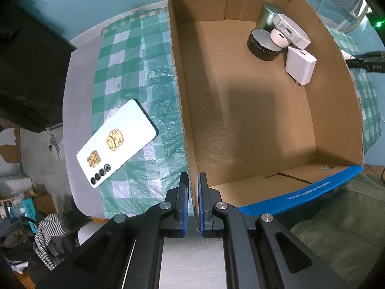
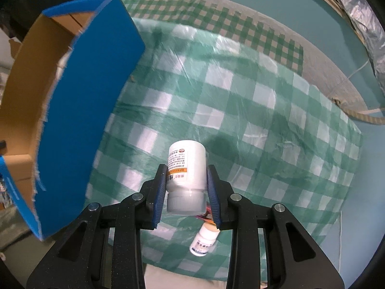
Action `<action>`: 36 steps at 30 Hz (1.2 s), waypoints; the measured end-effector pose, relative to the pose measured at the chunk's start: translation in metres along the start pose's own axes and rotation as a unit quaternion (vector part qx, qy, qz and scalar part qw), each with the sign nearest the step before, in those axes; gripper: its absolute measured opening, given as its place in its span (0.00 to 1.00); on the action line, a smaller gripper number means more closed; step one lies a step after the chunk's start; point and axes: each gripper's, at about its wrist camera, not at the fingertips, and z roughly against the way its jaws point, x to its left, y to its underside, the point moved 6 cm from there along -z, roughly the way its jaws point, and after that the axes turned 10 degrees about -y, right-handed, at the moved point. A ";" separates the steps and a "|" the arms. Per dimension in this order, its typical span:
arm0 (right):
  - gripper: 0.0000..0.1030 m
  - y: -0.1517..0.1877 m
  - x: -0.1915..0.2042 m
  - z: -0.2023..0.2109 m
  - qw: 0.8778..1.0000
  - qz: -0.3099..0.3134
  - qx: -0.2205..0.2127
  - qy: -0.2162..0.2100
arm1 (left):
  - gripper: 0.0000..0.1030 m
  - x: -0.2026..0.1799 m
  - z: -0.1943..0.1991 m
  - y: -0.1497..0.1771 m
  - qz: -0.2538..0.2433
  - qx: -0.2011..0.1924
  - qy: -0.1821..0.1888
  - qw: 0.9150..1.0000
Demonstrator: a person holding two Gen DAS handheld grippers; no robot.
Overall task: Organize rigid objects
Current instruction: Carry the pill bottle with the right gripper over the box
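Observation:
My left gripper [image 1: 192, 178] is shut on the near-left wall of the open cardboard box [image 1: 182, 110], its pads either side of the wall. Inside the box, at the far right corner, lie a grey tin [image 1: 267, 15], a dark round tin [image 1: 263, 44], a small white puck [image 1: 279, 37], a pale flat case [image 1: 292, 30] and a white charger block [image 1: 300, 65]. A white phone [image 1: 116, 143] with gold stickers lies face down left of the box. My right gripper [image 2: 186, 168] is shut on a white pill bottle [image 2: 187, 168], cap towards me, held above the checked cloth.
A second small white bottle [image 2: 204, 239] lies on the green checked cloth [image 2: 264, 120] under the right gripper. The box's blue outer wall [image 2: 84, 120] stands to the left in the right wrist view. Clothes and clutter lie on the floor [image 1: 48, 228] beyond the table edge.

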 end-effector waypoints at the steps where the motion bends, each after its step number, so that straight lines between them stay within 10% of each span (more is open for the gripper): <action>1: 0.31 -0.003 0.003 0.004 1.000 0.002 -0.003 -0.002 | 0.06 0.000 -0.001 0.000 0.000 0.000 0.000 1.000; 36: 0.31 -0.106 0.128 0.030 0.991 0.123 -0.030 -0.037 | 0.06 -0.001 0.000 -0.003 0.002 -0.003 0.000 1.000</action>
